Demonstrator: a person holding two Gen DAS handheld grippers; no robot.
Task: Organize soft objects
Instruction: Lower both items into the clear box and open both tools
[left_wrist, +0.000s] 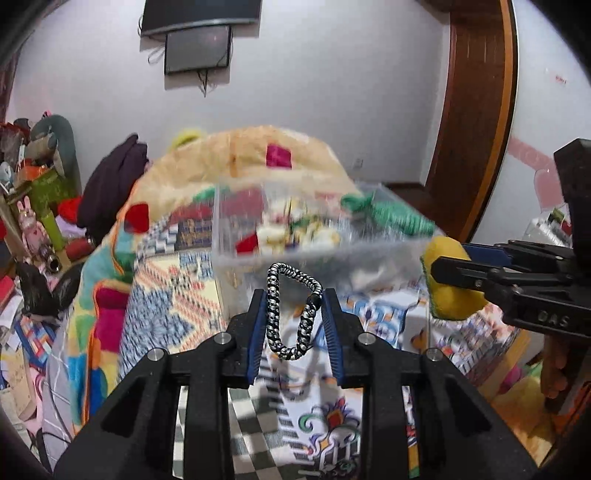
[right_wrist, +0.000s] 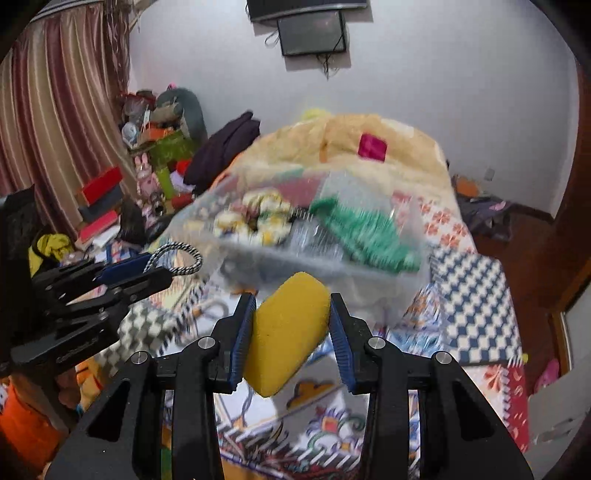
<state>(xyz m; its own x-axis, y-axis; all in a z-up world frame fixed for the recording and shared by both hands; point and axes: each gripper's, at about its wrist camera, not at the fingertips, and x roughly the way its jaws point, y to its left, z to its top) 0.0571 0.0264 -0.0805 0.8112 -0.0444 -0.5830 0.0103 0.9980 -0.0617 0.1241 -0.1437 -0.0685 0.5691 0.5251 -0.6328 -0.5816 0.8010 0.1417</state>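
A bed (right_wrist: 476, 280) with a bright patterned cover (left_wrist: 173, 280) carries everything. A clear plastic box (right_wrist: 373, 273) sits on the cover near the middle, with green (right_wrist: 365, 229) and yellow-white (right_wrist: 255, 218) soft things inside. Behind the box, a fluffy cream blanket (right_wrist: 369, 129) with a pink square lies bunched on the bed.

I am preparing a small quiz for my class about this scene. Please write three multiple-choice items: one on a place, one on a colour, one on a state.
1. Where is the green item?
A. in the clear plastic box
B. on the floor
C. in the left gripper

2. What colour is the sponge in the right gripper?
A. blue
B. yellow
C. red

3. What is the state of the left gripper?
A. open, holding nothing
B. out of view
C. holding the black-and-white hair tie

Key: 1 A, it lies inside the clear plastic box; 2 B, it is yellow between the fingers; 3 C, the loop sits between the pads.
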